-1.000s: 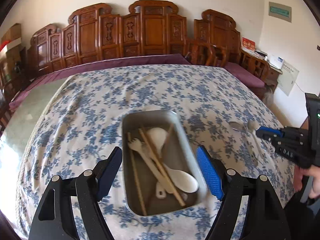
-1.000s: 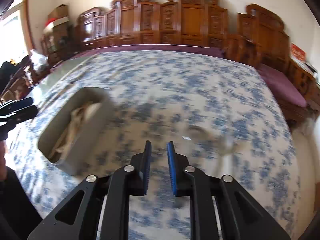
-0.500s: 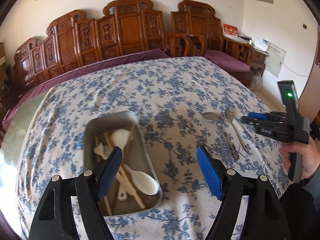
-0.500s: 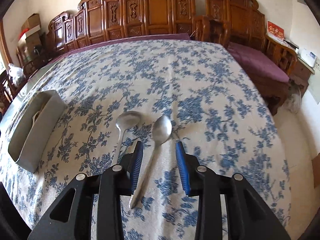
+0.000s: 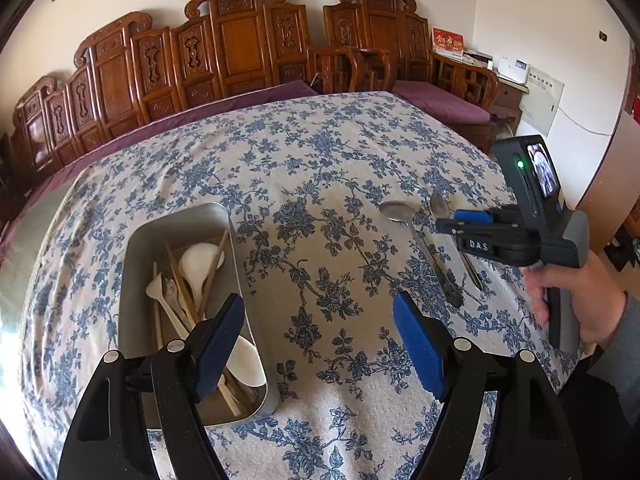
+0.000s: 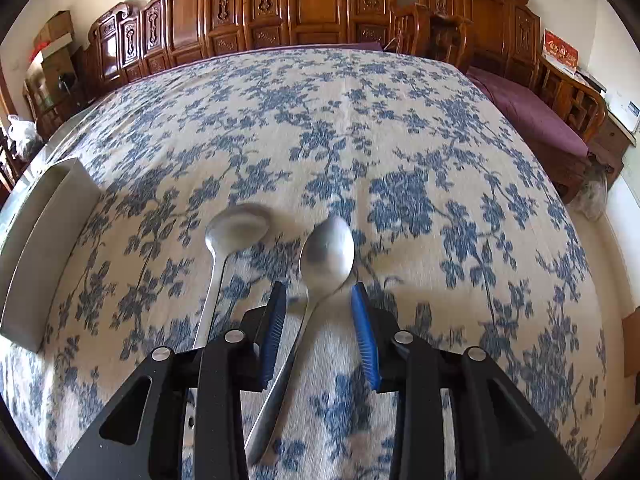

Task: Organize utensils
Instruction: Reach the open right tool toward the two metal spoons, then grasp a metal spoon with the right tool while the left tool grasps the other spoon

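Two metal spoons lie side by side on the blue-flowered tablecloth. My right gripper (image 6: 319,334) is open just above the right spoon (image 6: 326,256), its handle running between the fingers without contact. The left spoon (image 6: 236,228) lies beside it. In the left wrist view both spoons, the left one (image 5: 404,222) and the right one (image 5: 440,204), lie under the right gripper (image 5: 460,222). My left gripper (image 5: 320,344) is open and empty beside the metal tray (image 5: 136,248), which holds white spoons and wooden chopsticks.
The tray also shows at the left edge of the right wrist view (image 6: 36,248). Carved wooden chairs (image 5: 240,48) line the far side of the table. A purple cushioned bench (image 6: 536,112) stands at the right.
My right gripper has moved closer over the right spoon and opened wider around its handle. My left gripper has swung right, so the tray now sits at its left.
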`<action>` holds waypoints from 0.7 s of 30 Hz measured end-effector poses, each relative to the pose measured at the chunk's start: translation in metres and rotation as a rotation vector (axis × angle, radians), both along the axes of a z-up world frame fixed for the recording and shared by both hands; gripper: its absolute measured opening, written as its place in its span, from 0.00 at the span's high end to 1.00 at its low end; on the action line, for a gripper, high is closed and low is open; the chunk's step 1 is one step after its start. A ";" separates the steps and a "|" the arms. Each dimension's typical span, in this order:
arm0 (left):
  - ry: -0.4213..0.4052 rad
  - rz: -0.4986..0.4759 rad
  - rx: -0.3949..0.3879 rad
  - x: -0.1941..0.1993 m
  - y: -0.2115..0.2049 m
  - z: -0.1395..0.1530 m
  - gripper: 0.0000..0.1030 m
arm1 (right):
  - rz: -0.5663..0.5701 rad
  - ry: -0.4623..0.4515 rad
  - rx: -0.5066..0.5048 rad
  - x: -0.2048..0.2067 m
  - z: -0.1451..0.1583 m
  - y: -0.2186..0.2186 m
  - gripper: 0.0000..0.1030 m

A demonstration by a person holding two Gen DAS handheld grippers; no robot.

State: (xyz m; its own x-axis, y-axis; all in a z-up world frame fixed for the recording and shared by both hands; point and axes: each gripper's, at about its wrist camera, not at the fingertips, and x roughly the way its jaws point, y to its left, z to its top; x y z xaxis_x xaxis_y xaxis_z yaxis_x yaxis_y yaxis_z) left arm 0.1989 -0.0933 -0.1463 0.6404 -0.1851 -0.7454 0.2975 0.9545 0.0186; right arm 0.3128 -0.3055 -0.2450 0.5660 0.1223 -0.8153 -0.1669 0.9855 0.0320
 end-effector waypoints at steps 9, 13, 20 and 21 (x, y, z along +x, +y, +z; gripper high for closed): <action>0.028 0.009 0.007 0.013 -0.010 -0.013 0.29 | 0.020 -0.018 -0.018 0.016 -0.001 0.001 0.69; 0.045 -0.002 0.007 0.022 -0.023 -0.021 0.29 | 0.013 -0.013 0.010 0.008 0.004 -0.011 0.69; 0.064 -0.034 0.014 0.042 -0.057 -0.036 0.29 | -0.019 -0.071 0.029 -0.010 0.018 -0.041 0.69; 0.069 -0.044 0.013 0.045 -0.064 -0.038 0.29 | -0.027 -0.077 0.040 -0.012 0.020 -0.047 0.69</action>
State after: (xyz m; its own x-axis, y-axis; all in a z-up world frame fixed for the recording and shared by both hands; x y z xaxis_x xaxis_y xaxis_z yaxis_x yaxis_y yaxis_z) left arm 0.2440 -0.1569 -0.1847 0.5792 -0.2018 -0.7898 0.3398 0.9405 0.0089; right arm 0.3009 -0.3521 -0.2253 0.6303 0.1376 -0.7641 -0.1440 0.9878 0.0591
